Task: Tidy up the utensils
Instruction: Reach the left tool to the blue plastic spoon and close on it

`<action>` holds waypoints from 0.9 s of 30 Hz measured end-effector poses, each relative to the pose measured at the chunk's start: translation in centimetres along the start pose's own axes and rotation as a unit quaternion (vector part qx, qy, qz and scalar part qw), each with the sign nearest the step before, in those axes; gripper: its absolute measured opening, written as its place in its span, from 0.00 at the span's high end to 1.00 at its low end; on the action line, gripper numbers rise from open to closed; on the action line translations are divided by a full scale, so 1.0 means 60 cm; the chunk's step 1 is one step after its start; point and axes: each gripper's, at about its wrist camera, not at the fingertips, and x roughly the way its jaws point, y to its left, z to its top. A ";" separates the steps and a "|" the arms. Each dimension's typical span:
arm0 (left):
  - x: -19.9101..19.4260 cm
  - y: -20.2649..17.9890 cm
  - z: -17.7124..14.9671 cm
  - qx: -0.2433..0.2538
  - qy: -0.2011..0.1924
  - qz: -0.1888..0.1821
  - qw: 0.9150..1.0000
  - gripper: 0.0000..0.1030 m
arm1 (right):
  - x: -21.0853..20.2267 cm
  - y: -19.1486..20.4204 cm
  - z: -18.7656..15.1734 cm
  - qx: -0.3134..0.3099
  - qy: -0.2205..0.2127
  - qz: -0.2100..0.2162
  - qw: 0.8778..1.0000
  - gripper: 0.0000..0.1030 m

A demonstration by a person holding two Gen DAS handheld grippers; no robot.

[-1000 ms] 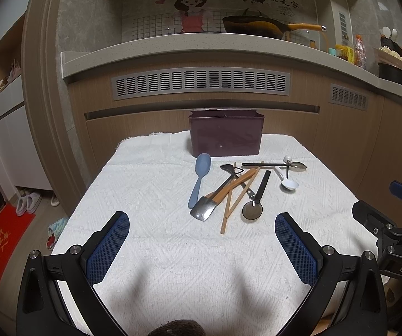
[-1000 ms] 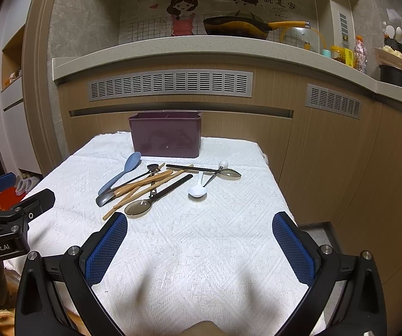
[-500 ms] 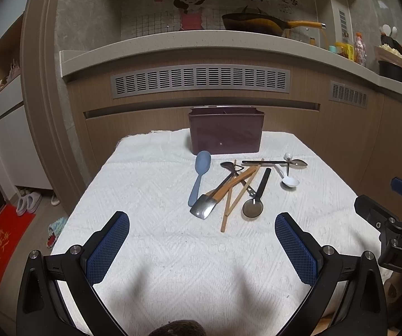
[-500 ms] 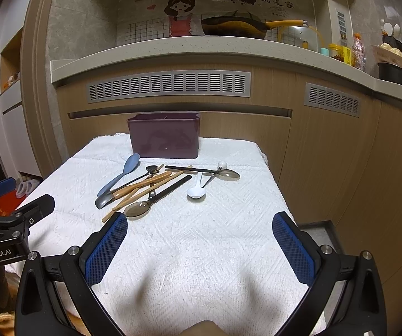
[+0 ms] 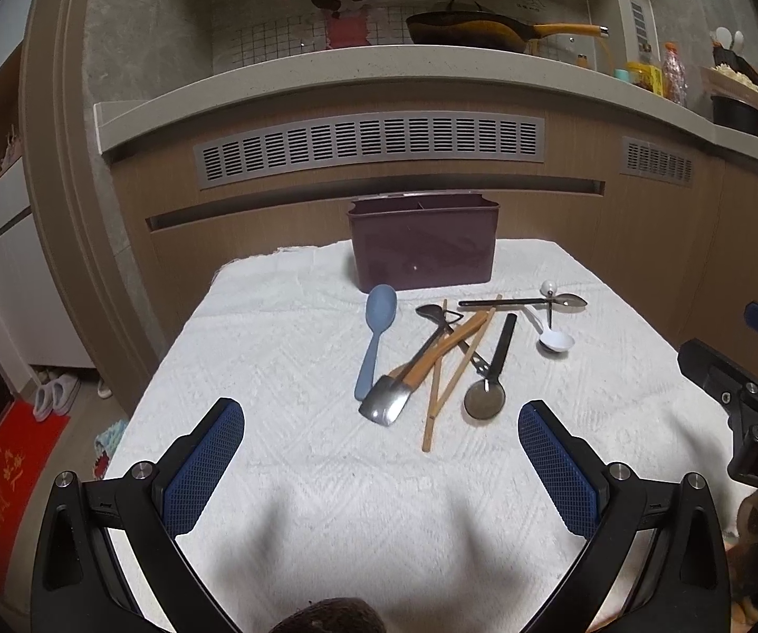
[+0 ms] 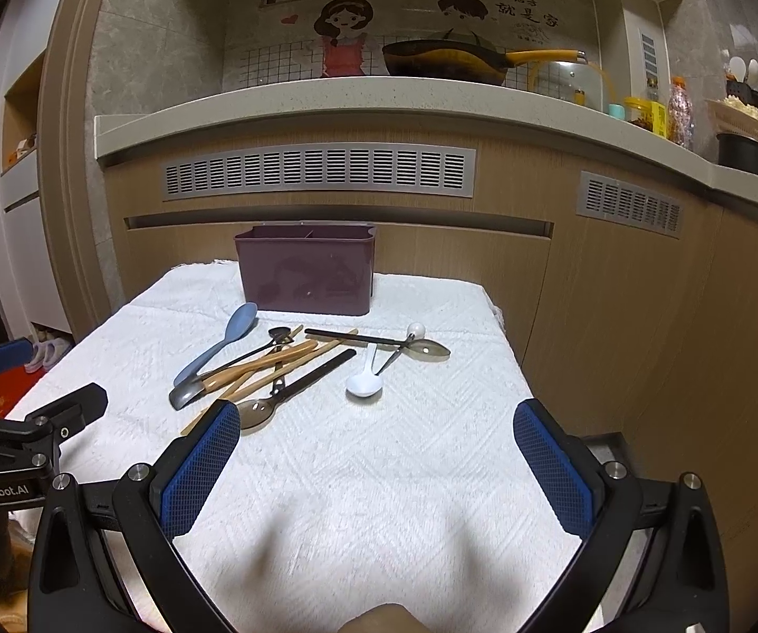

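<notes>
Your white quilted cloth [image 5: 284, 348] covers the table below a kitchen counter. Nearest, your left gripper [image 5: 381, 430] and right gripper [image 6: 376, 424] both gape wide, blue textured pads empty. Farther in lies a tangled heap: steel spatula [image 5: 385, 405], wooden chopsticks [image 5: 434, 401], smoky spoon [image 5: 484, 398], blue spoon [image 5: 376, 337], white spoon [image 5: 555, 340]; overlaps hide several handles. Farthest, the maroon plastic caddy [image 5: 423, 250], its inside unseen.

Right gripper [image 6: 376, 427] nearer the utensil pile [image 6: 273, 369], its left pad now overlapping the chopstick ends.
</notes>
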 end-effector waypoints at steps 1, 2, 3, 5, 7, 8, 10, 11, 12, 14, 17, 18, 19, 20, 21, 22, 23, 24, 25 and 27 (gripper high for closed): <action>0.005 0.001 0.004 0.000 -0.001 0.001 1.000 0.00 | 0.003 0.000 0.003 -0.002 -0.001 -0.001 1.000 0.00; 0.012 0.003 0.009 0.001 -0.001 0.001 1.000 0.00 | 0.007 0.000 0.007 -0.005 -0.002 -0.003 1.000 0.00; 0.019 0.004 0.013 0.003 -0.001 0.002 1.000 0.00 | 0.012 0.000 0.010 -0.009 -0.004 -0.004 1.000 0.00; 0.037 0.005 0.022 0.007 0.003 0.001 1.000 0.00 | 0.024 0.002 0.019 -0.017 -0.007 -0.005 1.000 0.00; 0.057 0.008 0.029 0.009 0.011 -0.005 1.000 0.00 | 0.038 0.002 0.029 -0.022 -0.005 -0.002 1.000 0.00; 0.068 0.008 0.033 0.010 0.016 -0.010 1.000 0.00 | 0.046 0.002 0.034 -0.025 -0.004 -0.001 1.000 0.00; 0.092 0.012 0.042 0.010 0.027 -0.022 0.999 0.00 | 0.065 0.004 0.045 -0.033 -0.002 0.000 0.999 0.00; 0.102 0.014 0.045 0.009 0.031 -0.027 0.999 0.00 | 0.073 0.006 0.049 -0.038 -0.001 0.001 0.999 0.00; 0.114 0.017 0.049 0.007 0.036 -0.033 0.999 0.00 | 0.084 0.007 0.054 -0.043 0.001 0.004 0.999 0.00; 0.140 0.022 0.060 0.004 0.046 -0.049 0.998 0.00 | 0.105 0.009 0.063 -0.052 0.006 0.008 0.999 0.00; 0.185 0.031 0.084 0.006 0.060 -0.066 0.996 0.00 | 0.140 0.014 0.073 -0.063 0.017 0.010 0.998 0.00; 0.204 0.033 0.093 0.011 0.064 -0.072 0.995 0.00 | 0.156 0.014 0.077 -0.066 0.023 0.011 0.997 0.00; 0.221 0.034 0.102 0.017 0.067 -0.073 0.995 0.00 | 0.165 0.016 0.079 -0.067 0.026 0.013 0.997 0.00; 0.242 0.034 0.111 0.023 0.072 -0.071 0.995 0.00 | 0.179 0.016 0.082 -0.068 0.030 0.015 0.997 0.00; 0.260 0.035 0.117 0.028 0.079 -0.072 0.994 0.00 | 0.193 0.016 0.085 -0.069 0.036 0.018 0.997 0.00; 0.280 0.035 0.122 0.034 0.090 -0.074 0.993 0.00 | 0.204 0.016 0.088 -0.070 0.041 0.021 0.996 0.00; 0.303 0.036 0.126 0.036 0.104 -0.075 0.991 0.00 | 0.221 0.016 0.092 -0.071 0.049 0.025 0.996 0.00; 0.322 0.038 0.129 0.034 0.115 -0.079 0.990 0.00 | 0.233 0.016 0.094 -0.073 0.055 0.027 0.995 0.00; 0.339 0.041 0.131 0.031 0.123 -0.082 0.988 0.00 | 0.249 0.015 0.096 -0.077 0.061 0.029 0.995 0.00; 0.372 0.046 0.131 0.028 0.140 -0.091 0.986 0.00 | 0.272 0.016 0.099 -0.086 0.071 0.030 0.993 0.00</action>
